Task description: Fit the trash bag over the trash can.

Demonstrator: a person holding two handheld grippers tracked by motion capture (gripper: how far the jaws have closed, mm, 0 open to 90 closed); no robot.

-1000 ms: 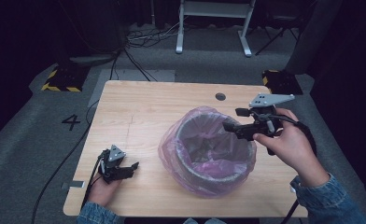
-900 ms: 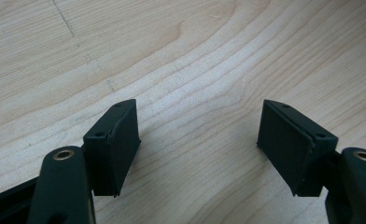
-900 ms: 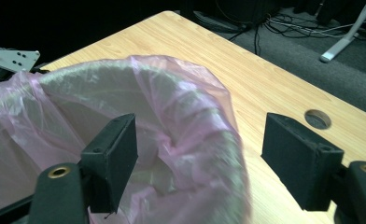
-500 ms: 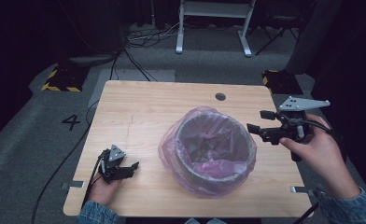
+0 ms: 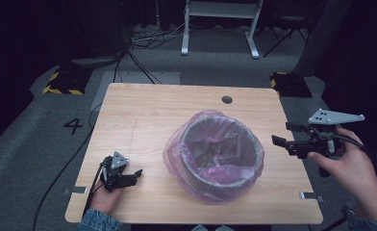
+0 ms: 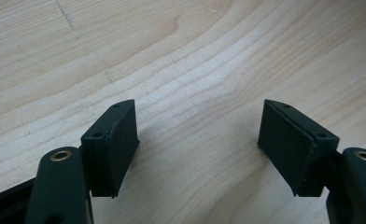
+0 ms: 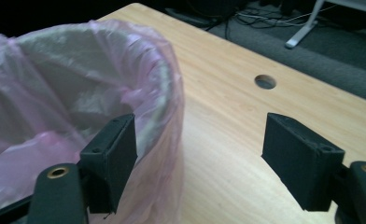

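A grey bin lined with a pink plastic bag [image 5: 215, 156] stands on the wooden table [image 5: 143, 110], right of centre. My right gripper [image 5: 283, 135] is held in the air at the table's right edge, just right of the bin, pointing left toward it. Its jaws are open and nothing is between them. In the right gripper view the bag's rim [image 7: 139, 60] lies behind its left fingertip [image 7: 111, 161]. My left gripper [image 5: 136, 175] rests low at the table's front left corner, open, with bare wood [image 6: 200, 93] between its fingers.
A round cable hole [image 5: 227, 99] sits near the table's far edge. Beyond the table a white metal stand [image 5: 220, 24] and loose cables [image 5: 148, 38] lie on the grey floor. Yellow-black blocks [image 5: 61, 82] flank the table's far corners. A "4" [image 5: 74, 126] marks the floor at left.
My right gripper has drawn back to the right, from over the bin's right rim to beyond the table's right edge. The left gripper has stayed put.
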